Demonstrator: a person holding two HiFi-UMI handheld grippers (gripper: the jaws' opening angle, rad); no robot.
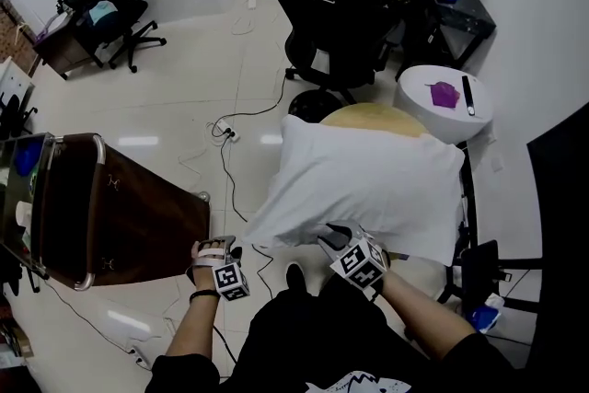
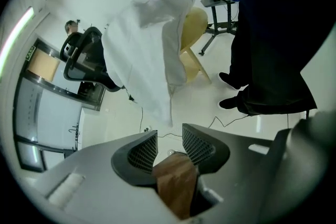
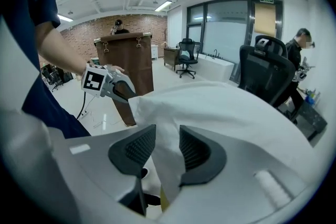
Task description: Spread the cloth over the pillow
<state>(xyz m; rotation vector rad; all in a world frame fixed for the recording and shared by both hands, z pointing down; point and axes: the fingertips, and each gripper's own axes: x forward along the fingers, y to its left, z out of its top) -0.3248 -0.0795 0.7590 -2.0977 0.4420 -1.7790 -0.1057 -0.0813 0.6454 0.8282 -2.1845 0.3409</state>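
Office chair (image 1: pixel 336 14), perhaps a brown trunk (image 1: pixel 120 216)

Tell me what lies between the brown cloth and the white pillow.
Head view: only glossy floor with a black cable separates brown cloth from pillow.

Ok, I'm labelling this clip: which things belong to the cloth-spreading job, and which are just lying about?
In the job:
white cloth
right gripper, jaws shut on the cloth's edge
left gripper, jaws apart, holding nothing
yellow stool under the cloth

Lying about:
brown framed panel
black office chair
white round table with a purple object
power strip on the floor
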